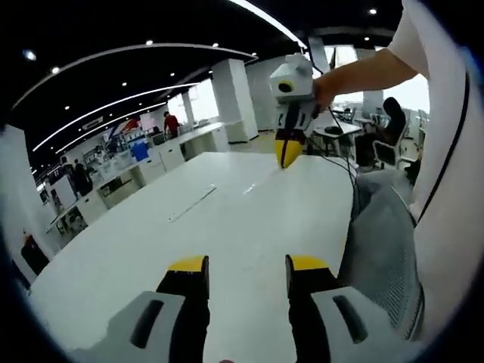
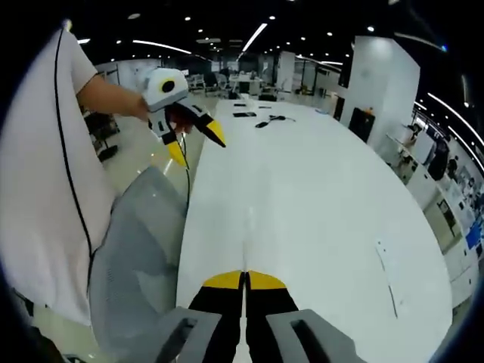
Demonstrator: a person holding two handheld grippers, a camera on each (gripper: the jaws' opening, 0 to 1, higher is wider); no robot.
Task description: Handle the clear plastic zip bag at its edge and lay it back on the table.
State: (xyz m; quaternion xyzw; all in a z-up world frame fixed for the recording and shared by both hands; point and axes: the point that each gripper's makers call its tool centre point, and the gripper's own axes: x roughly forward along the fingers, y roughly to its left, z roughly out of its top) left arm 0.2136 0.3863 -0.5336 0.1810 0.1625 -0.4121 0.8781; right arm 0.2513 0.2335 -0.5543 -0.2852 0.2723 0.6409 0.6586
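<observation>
**A:** What do you see close up?

**B:** My left gripper (image 1: 247, 265) has its jaws apart, with nothing between them. My right gripper (image 2: 244, 281) has its jaws pressed tight. I can't see anything pinched in them.

**A:** Where is the bag?

**B:** That's the hard part. A thin pale strip (image 1: 193, 203) lies flat on the white table (image 1: 249, 234), at 11 o'clock from my left jaws. In the right gripper view it sits at 2 o'clock. I think it is the clear zip bag, but I can't be sure.

**A:** What could go wrong?

**B:** The bag is see-through and the table is bright, so I might miss its edge. It also lies flat, so my jaws could slide over it or push it away. If I grab the middle and not the edge, it could crumple. Both grippers hang well above the table, so I have a long way down to aim.

**A:** Anything in the way?

**B:** A grey mesh chair (image 1: 386, 234) stands right by the table edge at 3 o'clock, next to the person in a white shirt (image 2: 45, 189). A cable hangs there and could snag.

**A:** And farther off?

**B:** The table is long and mostly bare. A few small dark things (image 2: 261, 121) lie at its far end. Beyond that is a big office with desks, white pillars and long ceiling lights.
</observation>
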